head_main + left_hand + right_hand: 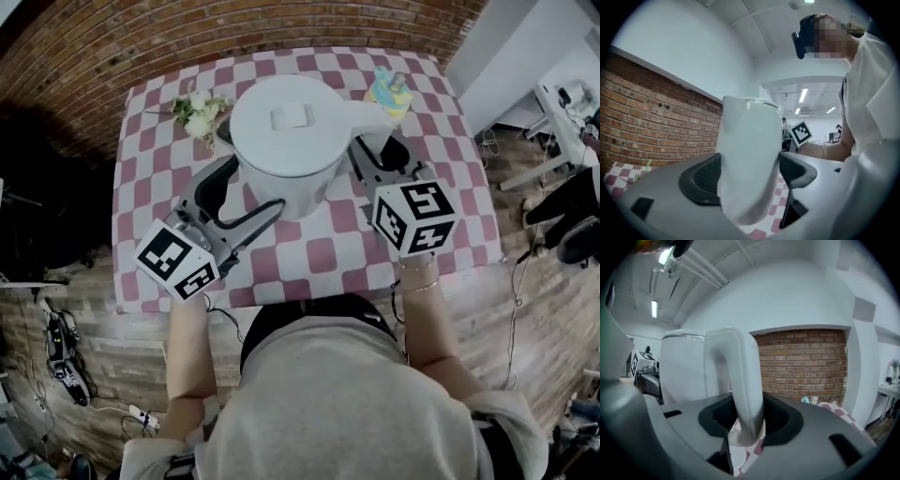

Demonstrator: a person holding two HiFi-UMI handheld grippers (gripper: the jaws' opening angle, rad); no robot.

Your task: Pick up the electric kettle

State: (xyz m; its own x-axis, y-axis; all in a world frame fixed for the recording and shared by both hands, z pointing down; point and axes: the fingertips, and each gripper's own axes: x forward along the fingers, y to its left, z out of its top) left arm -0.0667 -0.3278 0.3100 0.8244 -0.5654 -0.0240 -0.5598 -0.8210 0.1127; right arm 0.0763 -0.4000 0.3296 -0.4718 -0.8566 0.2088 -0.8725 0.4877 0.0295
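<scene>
The white electric kettle (291,131) hangs above the checked table, lid up, held from both sides. My left gripper (239,202) is shut on its body; in the left gripper view the kettle's wall (750,159) fills the gap, with the black pads (701,180) pressed on it. My right gripper (382,155) is shut on the curved white handle (740,380), which runs down between the dark pads (783,420). The kettle's body (682,366) stands left of the handle there. The kettle's underside is hidden.
The table with the red-and-white checked cloth (319,253) stands against a brick wall (141,47). A small bunch of white flowers (199,112) lies at the back left, a blue-and-yellow figurine (392,89) at the back right. Cables (66,356) lie on the floor at left.
</scene>
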